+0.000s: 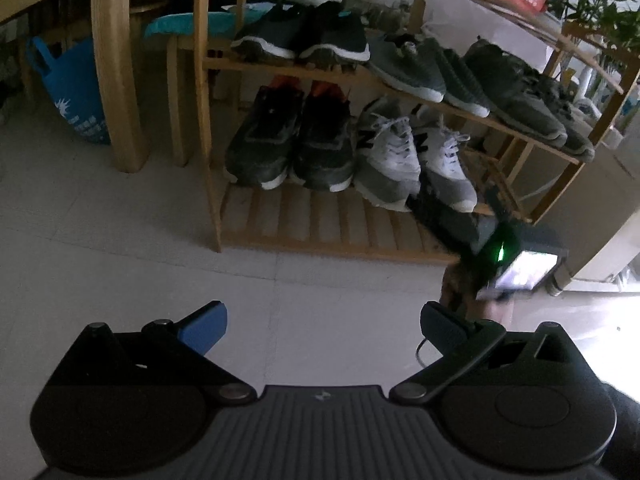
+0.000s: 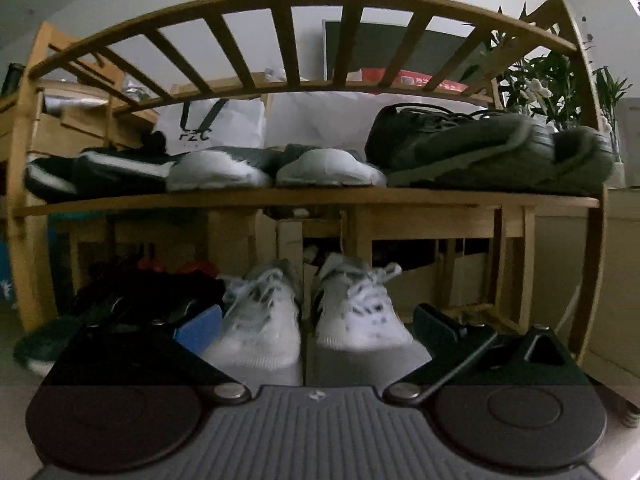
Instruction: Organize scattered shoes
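Observation:
A wooden shoe rack (image 1: 320,232) holds pairs on two shelves. On its bottom shelf stand a black pair with orange lining (image 1: 292,140) and a grey-and-white sneaker pair (image 1: 412,156). My left gripper (image 1: 324,328) hangs open over the tiled floor, well in front of the rack, with nothing between its fingers. My right gripper (image 2: 318,330) is open and low at the bottom shelf. The toes of the grey-and-white sneaker pair (image 2: 304,328) sit between its fingers; contact cannot be judged. In the left wrist view the right gripper's body (image 1: 516,256) shows at the rack's front right.
The middle shelf carries a black pair with white soles (image 1: 304,36), a grey pair (image 1: 420,68) and a dark pair (image 1: 528,96). A blue bag (image 1: 76,92) and wooden furniture legs (image 1: 116,80) stand left of the rack. Plants (image 1: 600,12) stand at the right.

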